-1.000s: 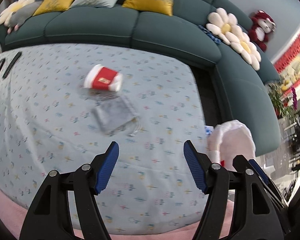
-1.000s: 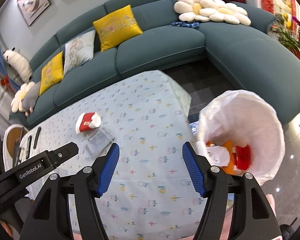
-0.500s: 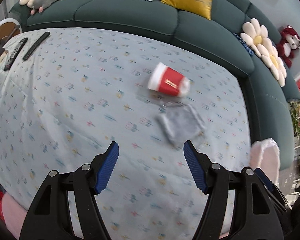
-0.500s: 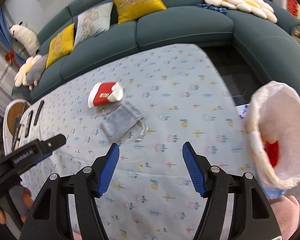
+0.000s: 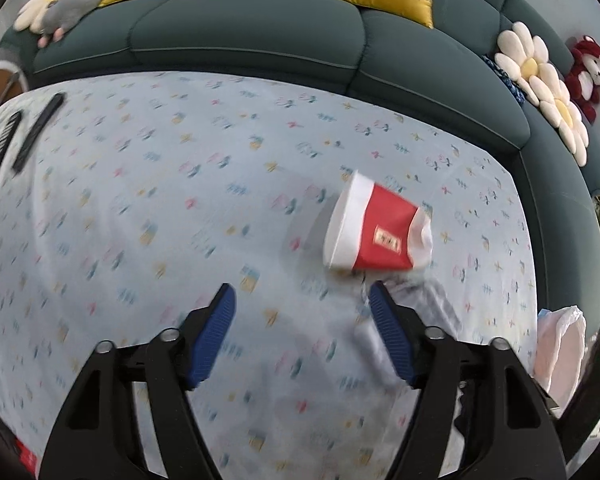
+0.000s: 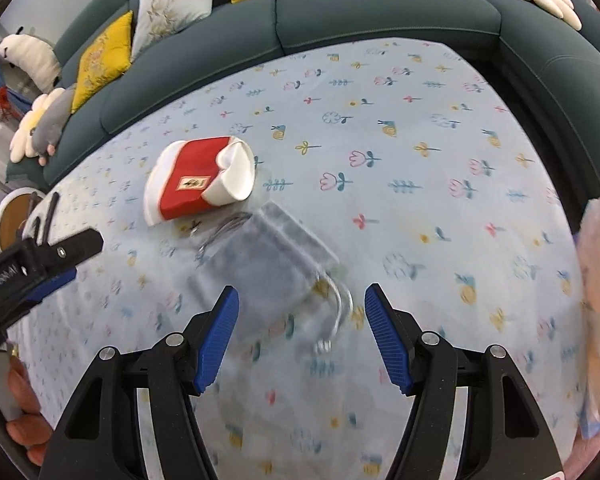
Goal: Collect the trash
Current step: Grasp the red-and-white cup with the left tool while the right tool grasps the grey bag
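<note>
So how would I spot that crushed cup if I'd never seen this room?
Find the teal sofa and the table in front of it under a pale blue flowered cloth. Near the middle lies a paper cup on its side, beside a grey drawstring pouch. The cup is the only red and white thing there, with its rim dented inward.

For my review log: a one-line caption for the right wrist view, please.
Open right gripper above a grey pouch beside a crushed red paper cup on the floral tablecloth.
</note>
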Tool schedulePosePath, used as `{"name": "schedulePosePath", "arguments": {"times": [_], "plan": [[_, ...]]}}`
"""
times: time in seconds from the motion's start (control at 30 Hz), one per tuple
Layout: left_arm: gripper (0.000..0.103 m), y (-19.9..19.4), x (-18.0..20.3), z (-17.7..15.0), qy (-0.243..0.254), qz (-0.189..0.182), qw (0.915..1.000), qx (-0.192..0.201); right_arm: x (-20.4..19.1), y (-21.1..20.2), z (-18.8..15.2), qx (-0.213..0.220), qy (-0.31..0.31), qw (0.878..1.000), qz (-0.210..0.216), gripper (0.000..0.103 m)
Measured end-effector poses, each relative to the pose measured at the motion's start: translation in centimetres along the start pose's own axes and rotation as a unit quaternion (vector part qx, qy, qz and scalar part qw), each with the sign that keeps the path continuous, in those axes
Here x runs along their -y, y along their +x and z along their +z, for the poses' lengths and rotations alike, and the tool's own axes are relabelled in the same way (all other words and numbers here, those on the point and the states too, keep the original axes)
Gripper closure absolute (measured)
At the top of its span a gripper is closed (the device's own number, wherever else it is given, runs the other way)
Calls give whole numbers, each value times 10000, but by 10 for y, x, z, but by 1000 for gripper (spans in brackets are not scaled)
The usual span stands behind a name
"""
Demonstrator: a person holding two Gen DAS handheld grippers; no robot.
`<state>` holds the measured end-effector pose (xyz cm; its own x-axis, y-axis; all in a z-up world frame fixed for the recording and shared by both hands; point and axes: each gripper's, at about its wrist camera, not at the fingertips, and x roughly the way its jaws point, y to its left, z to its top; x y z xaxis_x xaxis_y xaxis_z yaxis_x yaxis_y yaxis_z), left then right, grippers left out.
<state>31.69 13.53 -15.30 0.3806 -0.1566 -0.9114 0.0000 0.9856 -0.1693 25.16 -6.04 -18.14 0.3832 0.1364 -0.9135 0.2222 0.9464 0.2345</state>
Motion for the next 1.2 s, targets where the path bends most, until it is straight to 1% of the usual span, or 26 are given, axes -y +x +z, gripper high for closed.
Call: {"name": "schedulePosePath", "arguments": {"times": [0.07, 0.17, 0.27, 0.33, 0.4, 0.43, 0.47, 0.5, 0.53, 0.63, 0.67, 0.7, 0.77, 0.9, 0.93, 0.97, 1.0, 1.2], "plan": [[31, 12, 4, 11, 23, -119, 9999, -7, -1, 11, 7, -42, 3, 10000, -28, 41], [31, 29, 8, 23, -40, -83, 10000, -35, -3, 23, 14, -114, -23, 9999, -27, 43], [31, 48, 13, 30, 45, -97, 9999, -121, -4, 33, 18, -190, -75, 9998, -25, 50], [33, 56, 17, 32, 121, -90, 9998, -151, -6, 35, 19, -109, -184, 9997, -75, 52], [46, 63, 21, 32, 200, -224, 9993, -222, -10, 37, 19, -67, -347, 9993, -154, 58], [48, 65, 23, 32, 245, -336, 9988, -276, -11, 37, 19, -52, -399, 9990, -180, 60], [52, 66, 25, 30, 276, -425, 9983, -291, -12, 38, 18, -26, -482, 9986, -221, 65], [60, 65, 27, 29, 308, -488, 9979, -282, -12, 38, 19, -12, -526, 9983, -252, 70], [62, 65, 29, 28, 353, -544, 9975, -272, -13, 38, 18, -1, -549, 9981, -269, 72], [68, 62, 40, 20, 495, -708, 9958, -306, -9, 37, 17, 2, -519, 9984, -213, 83], [71, 61, 42, 18, 520, -729, 9955, -305, -8, 36, 16, -21, -510, 9985, -175, 89], [73, 60, 45, 15, 548, -766, 9950, -328, -7, 36, 15, -44, -497, 9987, -141, 92], [76, 58, 48, 7, 565, -842, 9941, -380, -7, 33, 10, -85, -472, 9988, -95, 94], [90, 47, 53, -11, 592, -936, 9930, -414, -2, 26, -5, -169, -344, 9993, 35, 96], [92, 44, 56, -14, 603, -935, 9929, -410, 1, 24, -8, -181, -304, 9994, 61, 96], [98, 40, 58, -18, 622, -947, 9927, -407, 4, 20, -13, -196, -238, 9995, 94, 96], [100, 36, 60, -24, 642, -946, 9925, -423, 7, 16, -18, -203, -168, 9996, 122, 96], [101, 15, 72, -49, 530, -966, 9929, -453, 29, -10, -39, -115, 153, 9996, 199, 97]]}}
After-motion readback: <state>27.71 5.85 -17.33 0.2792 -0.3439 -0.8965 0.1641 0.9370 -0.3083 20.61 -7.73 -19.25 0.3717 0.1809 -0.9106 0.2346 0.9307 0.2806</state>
